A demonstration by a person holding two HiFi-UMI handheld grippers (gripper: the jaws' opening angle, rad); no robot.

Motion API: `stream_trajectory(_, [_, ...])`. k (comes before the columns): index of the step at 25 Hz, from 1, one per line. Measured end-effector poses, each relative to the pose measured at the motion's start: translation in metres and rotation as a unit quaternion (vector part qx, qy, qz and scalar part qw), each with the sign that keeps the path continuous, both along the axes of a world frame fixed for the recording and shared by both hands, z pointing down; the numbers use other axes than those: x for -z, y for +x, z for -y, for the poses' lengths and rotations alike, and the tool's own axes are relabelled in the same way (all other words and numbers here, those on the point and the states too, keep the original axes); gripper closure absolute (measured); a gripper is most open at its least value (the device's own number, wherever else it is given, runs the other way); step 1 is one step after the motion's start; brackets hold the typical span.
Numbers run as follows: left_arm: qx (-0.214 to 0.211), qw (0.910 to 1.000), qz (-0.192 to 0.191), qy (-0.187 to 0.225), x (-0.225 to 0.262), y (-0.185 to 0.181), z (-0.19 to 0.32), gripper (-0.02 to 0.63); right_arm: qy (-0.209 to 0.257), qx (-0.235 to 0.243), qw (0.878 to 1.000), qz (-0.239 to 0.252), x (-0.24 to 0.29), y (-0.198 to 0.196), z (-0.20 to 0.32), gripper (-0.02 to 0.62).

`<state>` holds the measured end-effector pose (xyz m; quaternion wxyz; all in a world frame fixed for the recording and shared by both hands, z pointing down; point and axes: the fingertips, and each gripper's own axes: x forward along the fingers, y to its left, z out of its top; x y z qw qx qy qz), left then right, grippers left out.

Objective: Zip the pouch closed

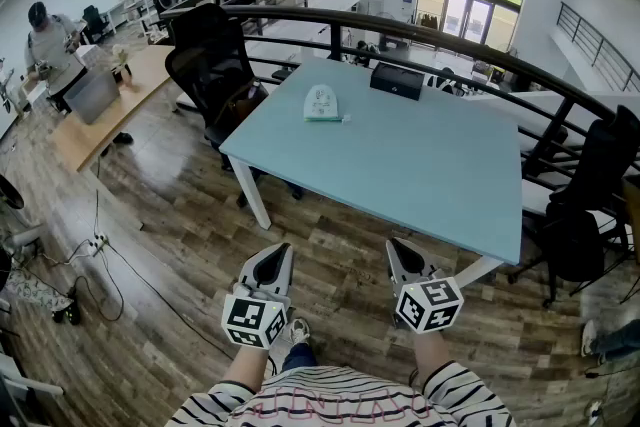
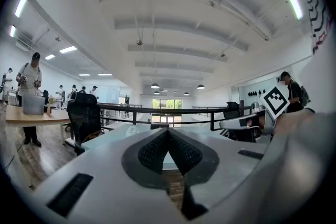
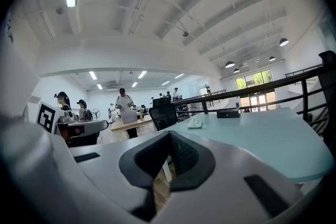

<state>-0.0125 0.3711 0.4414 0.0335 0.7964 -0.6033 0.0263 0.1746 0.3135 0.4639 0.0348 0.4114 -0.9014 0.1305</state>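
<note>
A small white pouch with green print lies flat on the far left part of the pale blue table. In the right gripper view the pouch shows small and far off on the tabletop. My left gripper and right gripper hang side by side over the wooden floor, short of the table's near edge and well away from the pouch. Both point roughly level toward the table. The left gripper has its jaws shut with nothing between them. The right gripper is likewise shut and holds nothing.
A black box sits at the table's far edge. Black office chairs stand at the table's left and right. A curved black railing runs behind the table. People stand at a wooden desk at far left.
</note>
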Motion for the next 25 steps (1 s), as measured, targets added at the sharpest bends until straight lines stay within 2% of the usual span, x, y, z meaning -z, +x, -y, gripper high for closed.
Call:
stream_trajectory(8, [-0.009,0.9999,-0.003,-0.012,-0.011,-0.009,0.024,0.581,-0.004,0.006,1.0,0.008,-0.003,-0.018,0.025,0.568])
stream_trajectory(12, [-0.008,0.9994,-0.003,-0.033,-0.021,-0.023,0.04,0.578,-0.014,-0.002,1.0,-0.021,-0.012,-0.033,0.043,0.565])
stream_trajectory(14, [-0.011,0.9991,-0.01,-0.041,-0.026,-0.032,0.049,0.573,-0.021,-0.008,1.0,-0.02,-0.017,-0.04,0.053,0.544])
stream_trajectory(15, [-0.012,0.9988,-0.014,-0.046,-0.029,-0.036,0.054,0.526,-0.025,-0.011,0.999,-0.018,-0.02,-0.044,0.058,0.458])
stream_trajectory(16, [-0.013,0.9984,-0.018,-0.052,-0.032,-0.042,0.059,0.423,-0.03,-0.012,0.999,-0.018,-0.022,-0.049,0.063,0.382])
stream_trajectory(17, [-0.015,0.998,-0.021,-0.057,-0.035,-0.047,0.064,0.387,-0.034,-0.011,0.999,-0.018,-0.024,-0.055,0.068,0.382])
stream_trajectory(25, [-0.032,0.9965,-0.02,-0.075,-0.046,-0.102,0.114,0.387,-0.058,-0.024,0.998,-0.008,-0.036,-0.109,0.118,0.382])
